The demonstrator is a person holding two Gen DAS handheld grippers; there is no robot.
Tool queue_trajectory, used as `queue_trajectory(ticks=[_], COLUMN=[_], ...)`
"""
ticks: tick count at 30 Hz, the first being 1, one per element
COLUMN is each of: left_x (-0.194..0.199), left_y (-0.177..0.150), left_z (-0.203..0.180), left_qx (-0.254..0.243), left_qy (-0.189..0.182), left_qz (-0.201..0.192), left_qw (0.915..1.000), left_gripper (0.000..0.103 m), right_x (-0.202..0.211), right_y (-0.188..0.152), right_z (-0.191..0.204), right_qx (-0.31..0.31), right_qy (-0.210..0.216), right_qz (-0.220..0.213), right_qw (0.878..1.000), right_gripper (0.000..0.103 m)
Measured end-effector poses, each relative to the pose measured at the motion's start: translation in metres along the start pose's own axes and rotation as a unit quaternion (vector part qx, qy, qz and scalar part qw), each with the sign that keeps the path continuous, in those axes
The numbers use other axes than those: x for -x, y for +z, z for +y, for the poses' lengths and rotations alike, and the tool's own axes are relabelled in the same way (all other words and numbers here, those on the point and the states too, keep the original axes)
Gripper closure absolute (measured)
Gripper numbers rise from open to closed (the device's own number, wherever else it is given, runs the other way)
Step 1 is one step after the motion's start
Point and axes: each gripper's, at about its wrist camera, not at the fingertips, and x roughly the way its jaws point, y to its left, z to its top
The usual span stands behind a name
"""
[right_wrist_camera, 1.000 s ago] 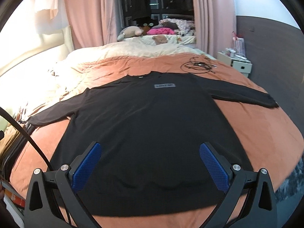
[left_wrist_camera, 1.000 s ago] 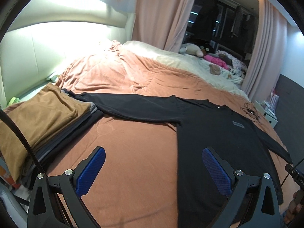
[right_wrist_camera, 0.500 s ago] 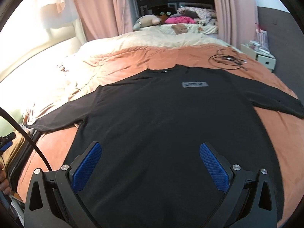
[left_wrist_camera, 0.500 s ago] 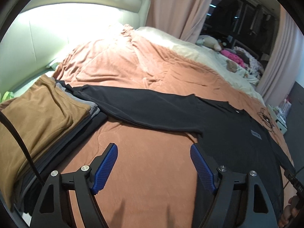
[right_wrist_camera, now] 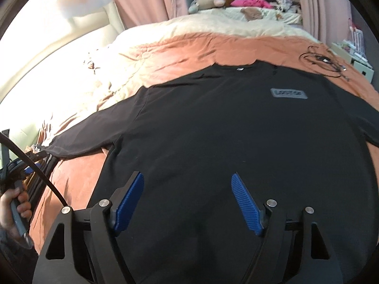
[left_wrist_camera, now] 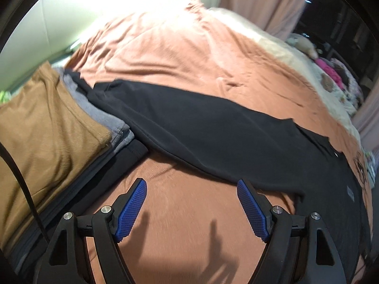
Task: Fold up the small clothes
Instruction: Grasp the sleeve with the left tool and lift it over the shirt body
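Note:
A black long-sleeved shirt [right_wrist_camera: 213, 130] lies flat, front up, on the orange bedspread [left_wrist_camera: 189, 54], with a grey chest patch [right_wrist_camera: 289, 93]. Its left sleeve [left_wrist_camera: 189, 127] stretches out to a stack of folded clothes [left_wrist_camera: 42, 127] topped by a tan piece, and the cuff rests on the stack's edge. My left gripper [left_wrist_camera: 190, 184] hovers open over bare bedspread just short of that sleeve. My right gripper [right_wrist_camera: 187, 177] hangs above the shirt's lower body; its jaws are closing, still wide apart, with only the flat fabric below them.
A coiled black cable [right_wrist_camera: 324, 61] lies on the bedspread past the shirt's right shoulder. Plush toys and loose clothes [right_wrist_camera: 236, 2] sit at the far end by the curtains. A nightstand [right_wrist_camera: 355, 56] stands at right. A hand [right_wrist_camera: 14, 210] holds the left gripper's handle.
Both grippers have moved left and dropped closer to the bed. The left now faces the sleeve and the stack. Both pairs of jaws stand narrower than a second ago.

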Motion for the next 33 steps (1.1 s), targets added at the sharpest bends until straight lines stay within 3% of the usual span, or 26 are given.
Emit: queue_trajectory(ticks=[7,9,11,12,14,17,27,33], left_x=[-0.045,-0.057,-0.069,-0.076,-0.087,-0.087,-0.033,-0.003], left_y=[0.017,0.022,0.026,0.028,0.028,0.028,0.067,0.096], left_z=[0.006,0.007,0.010,0.011,0.014,0.013,-0.021,-0.054], left_qx=[0.041,0.049,0.055,0.060,0.069,0.064,0.040,0.015], left_qy=[0.019,0.025,0.027,0.026,0.019,0.020,-0.033,-0.061], left_qz=[0.013,0.015,0.022,0.030,0.041,0.028,-0.029,-0.055], left_qw=[0.9989,0.9984,0.9979,0.9974,0.9966,0.9973,0.9983,0.9965], left_gripper=[0.023,0.029,0.050,0.055,0.080,0.095,0.098,0.098], right_x=[-0.034,-0.046,-0.059,-0.065,-0.076,-0.091,-0.165,-0.213], right_y=[0.025,0.030,0.036,0.040,0.046,0.057,0.088,0.090], right_z=[0.003,0.009,0.013,0.016,0.020,0.026,0.047,0.055], right_qx=[0.007,0.014,0.016,0.015,0.014,0.013,-0.005,-0.029], right_qy=[0.023,0.022,0.036,0.043,0.055,0.075,0.152,0.157], right_qz=[0.020,0.028,0.039,0.043,0.048,0.055,0.082,0.110], right_qw=[0.999,0.999,0.998,0.998,0.997,0.996,0.985,0.981], right_gripper=[0.038,0.045,0.052,0.055,0.061,0.069,0.077,0.082])
